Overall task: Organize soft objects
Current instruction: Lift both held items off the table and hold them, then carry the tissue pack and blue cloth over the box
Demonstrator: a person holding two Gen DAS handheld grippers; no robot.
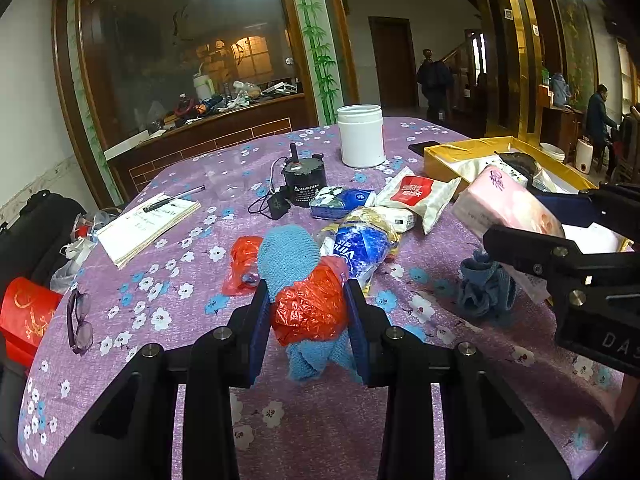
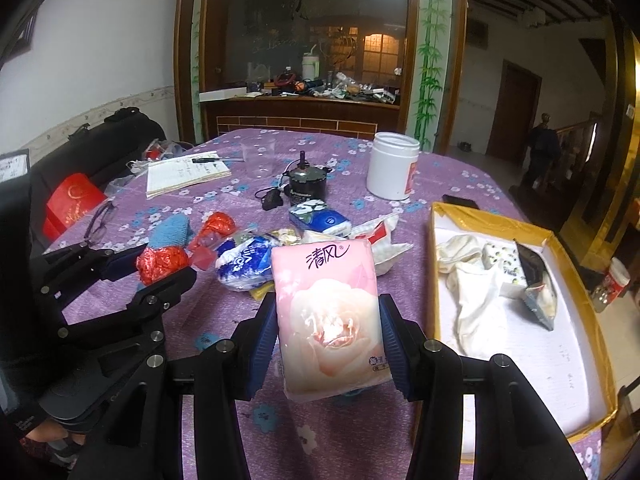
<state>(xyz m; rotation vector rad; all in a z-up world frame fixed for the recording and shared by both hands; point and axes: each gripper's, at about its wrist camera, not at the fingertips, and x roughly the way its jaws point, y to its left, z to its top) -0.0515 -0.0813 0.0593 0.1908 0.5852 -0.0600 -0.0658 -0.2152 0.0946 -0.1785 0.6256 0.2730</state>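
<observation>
Both tongs are full — my left tongs pinch the red plastic bag, my right tongs grip the pink tissue pack above the worktop, beside the yellow-edged box — likely its destination.

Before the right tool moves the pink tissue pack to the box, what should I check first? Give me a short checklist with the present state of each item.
1. Right tool closed on the pink tissue pack from both sides: ok.
2. Pack lifted off the purple tablecloth: cannot tell; it looks raised, but its underside is hidden.
3. Free space in the yellow box: ok; the near white floor is bare, while the white cloth and a dark packet lie farther back.
4. Path from the pack to the box rim: ok; nothing stands between them.
5. Left tool out of the way: ok; it is on the far side, gripping the red plastic bag with the blue knitted cloth.
</observation>
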